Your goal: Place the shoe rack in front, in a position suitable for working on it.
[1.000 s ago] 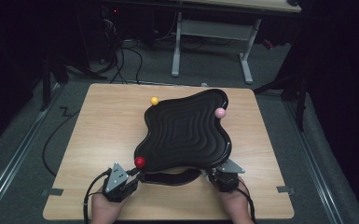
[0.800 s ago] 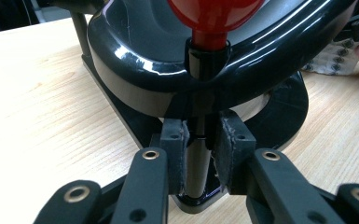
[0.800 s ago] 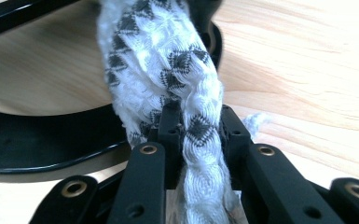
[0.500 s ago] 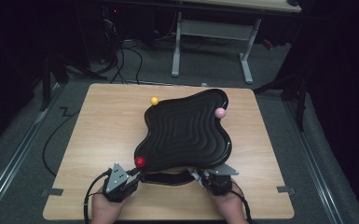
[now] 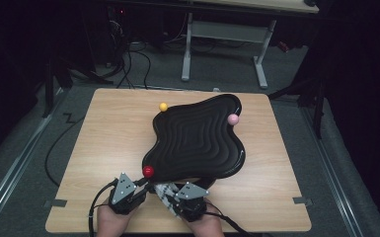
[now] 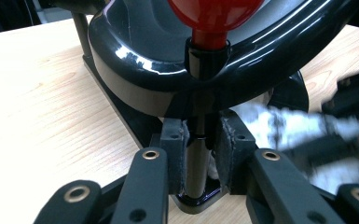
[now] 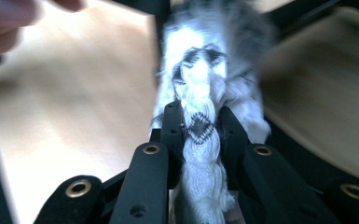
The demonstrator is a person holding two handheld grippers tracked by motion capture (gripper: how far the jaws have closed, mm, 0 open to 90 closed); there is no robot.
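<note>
One wooden worktop carries one glossy black wavy tray, raised on thin posts above a black base. The tray sits right of centre, running from the far edge towards the near edge.

Three ball-topped pegs stand at its rim. One is a red ball at the near left corner. One is a yellow ball at the far left. One is a pink ball on the far right side.

Two hand-held grippers work at the near edge, close beside each other, each held in one of the person's hands.

The left hand-held gripper sits just near of the red ball. In the left gripper view its jaws are drawn narrow around the thin black post under the red ball, a pad against each side of the post.

The right hand-held gripper lies just right of it, below the tray's near rim. It is clamped on one white cloth with dark markings. In the right gripper view the cloth is pinched between the jaws and bunches out beyond them towards the tray's underside. That view is blurred, so the pattern on the cloth cannot be made out clearly.

One grey desk frame stands on the floor beyond the worktop.
</note>
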